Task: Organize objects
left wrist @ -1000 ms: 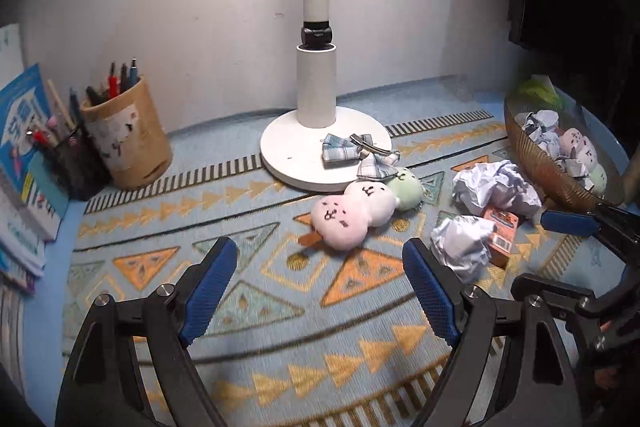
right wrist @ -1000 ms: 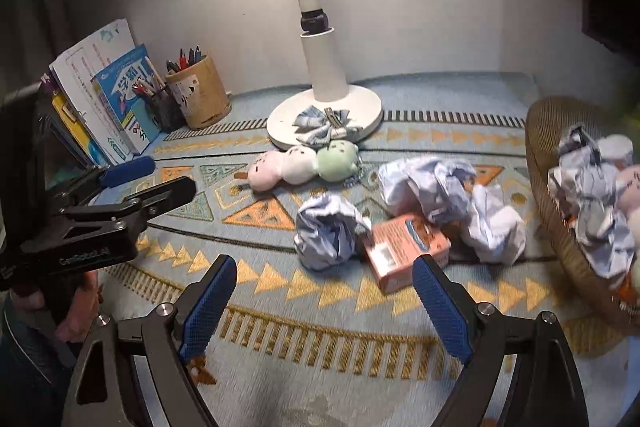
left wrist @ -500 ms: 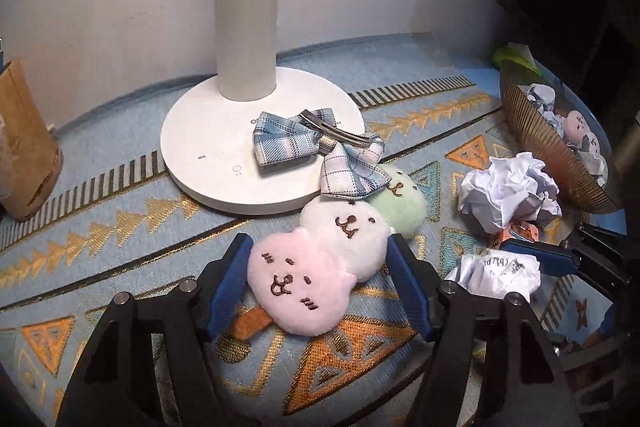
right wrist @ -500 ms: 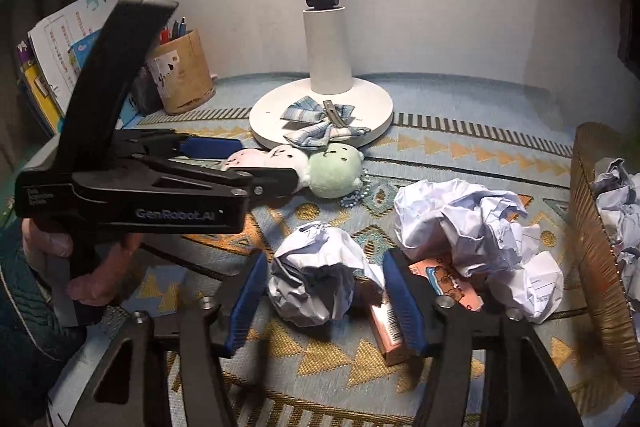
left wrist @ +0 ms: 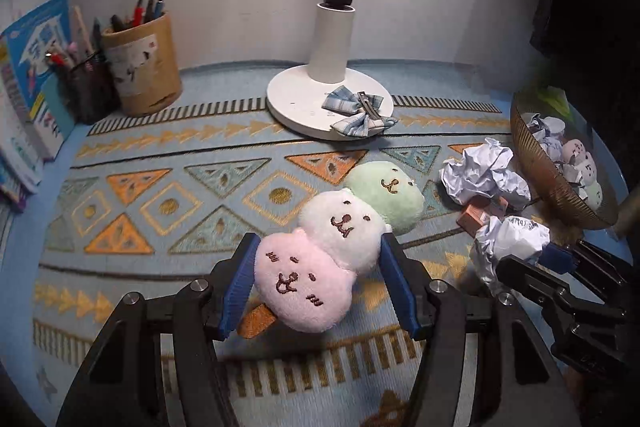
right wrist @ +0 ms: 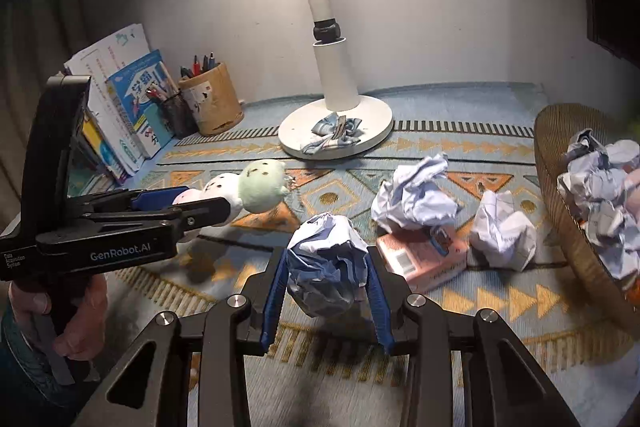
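left gripper (left wrist: 316, 285) clamps pink-white-green plush toy (left wrist: 340, 227) | right gripper (right wrist: 326, 293) clamps crumpled paper ball (right wrist: 326, 263)

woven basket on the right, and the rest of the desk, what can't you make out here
- Brown woven basket: right wrist view's edge cuts off its far side; contents partly hidden.
- Pink cardboard box: crumpled white paper balls cover it; print too small.
- Plush dango toy's stick: hidden behind left gripper.

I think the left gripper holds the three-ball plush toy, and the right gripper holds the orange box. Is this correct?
Not quite. The left gripper does hold the plush toy, but the right gripper holds a crumpled paper ball, as the right wrist view shows. The orange box lies on the mat.
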Demonstrator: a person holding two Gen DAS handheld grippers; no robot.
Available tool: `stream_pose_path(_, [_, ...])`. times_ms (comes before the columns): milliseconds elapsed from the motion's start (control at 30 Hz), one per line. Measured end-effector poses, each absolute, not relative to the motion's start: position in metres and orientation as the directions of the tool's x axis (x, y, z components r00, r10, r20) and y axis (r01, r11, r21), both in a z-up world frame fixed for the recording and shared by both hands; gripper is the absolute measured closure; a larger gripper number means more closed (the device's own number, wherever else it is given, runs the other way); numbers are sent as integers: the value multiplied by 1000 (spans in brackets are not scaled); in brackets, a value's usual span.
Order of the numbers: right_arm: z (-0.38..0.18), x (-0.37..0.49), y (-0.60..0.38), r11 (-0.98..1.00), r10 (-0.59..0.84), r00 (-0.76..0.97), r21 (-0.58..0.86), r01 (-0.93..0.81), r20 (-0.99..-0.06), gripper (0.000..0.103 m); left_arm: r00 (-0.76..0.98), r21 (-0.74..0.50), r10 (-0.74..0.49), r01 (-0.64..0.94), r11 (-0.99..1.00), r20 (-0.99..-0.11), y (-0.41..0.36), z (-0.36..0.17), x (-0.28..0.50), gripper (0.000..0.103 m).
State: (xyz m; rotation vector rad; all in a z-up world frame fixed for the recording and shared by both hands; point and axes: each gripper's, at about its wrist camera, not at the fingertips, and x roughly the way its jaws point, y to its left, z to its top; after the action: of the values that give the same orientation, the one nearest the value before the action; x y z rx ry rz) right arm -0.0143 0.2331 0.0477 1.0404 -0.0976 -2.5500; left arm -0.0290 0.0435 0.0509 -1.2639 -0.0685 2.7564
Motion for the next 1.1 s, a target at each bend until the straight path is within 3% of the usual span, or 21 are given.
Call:
stream_pose_path(133, [31, 7, 241, -931, -358, -613, 224, 287, -704, 66, -666, -14, -6, 24, -1000, -746, 37, 39, -8, 45])
stream_pose_path(367, [23, 25, 251, -922, -382, -566, 265, 281, -731, 64, -534, -163, 149, -22, -986, -832, 41, 15, 14, 36])
stream_pose_path(433, [19, 29, 251, -920, -382, -540, 255, 297, -750, 59, -518, -176, 198, -92, -980, -832, 48, 18, 28, 34])
stream_pose_path(500, [18, 36, 255, -914, -397, -527, 268, 306, -752, 41, -518, -162, 211, -139, -977, -829, 55, 23, 40, 26])
stream_pose_path(533, [18, 38, 258, -914, -397, -532, 272, 301, -748, 38, -533, -143, 198, -144, -979, -823, 57, 24, 43, 24])
stream_pose_path(667, [20, 40, 267, -913, -403, -540, 288, 288, -739, 38, -567, -87, 134, -109, -990, -813, 52, 27, 36, 24])
stream_pose_path(867, [19, 40, 264, -909, -412, -529, 298, 291, -742, 37, -558, -80, 131, -114, -990, -820, 44, 18, 6, 22])
stream_pose_path(1000, [16, 38, 261, -908, -413, -519, 299, 292, -748, 37, -558, 47, 51, -160, -986, -828, 64, 5, -4, 22])
stream_pose_path(1100, [18, 37, 262, -900, -433, -514, 327, 287, -740, 37, -575, 73, 48, -186, -980, -817, 74, 3, -3, 23])
